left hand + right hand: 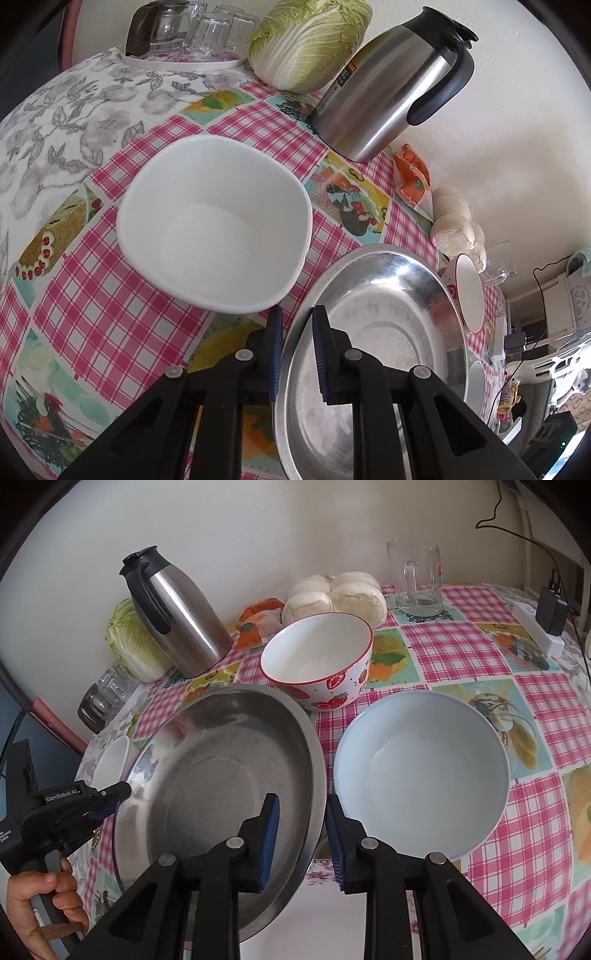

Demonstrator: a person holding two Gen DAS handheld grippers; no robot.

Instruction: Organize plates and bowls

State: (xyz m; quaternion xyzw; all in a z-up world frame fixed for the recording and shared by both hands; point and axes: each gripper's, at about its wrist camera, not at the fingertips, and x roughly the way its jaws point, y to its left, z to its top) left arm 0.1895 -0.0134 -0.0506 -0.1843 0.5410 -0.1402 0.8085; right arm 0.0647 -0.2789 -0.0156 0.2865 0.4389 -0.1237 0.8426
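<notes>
Wide shallow stainless-steel basin (221, 775), stiff, light, slick: left claw (297, 354) clamps its thin rim, right claw (303, 840) straddles the opposite rim, not yet pinching.

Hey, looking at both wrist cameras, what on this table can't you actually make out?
- Steel basin: near rim hidden behind the right gripper in the right wrist view.
- White bowl: mostly hidden by the basin there; clear in the left wrist view.
- Thermos label: too small to read.
- Whether the left gripper pinches the basin rim: unclear in the left wrist view.
</notes>
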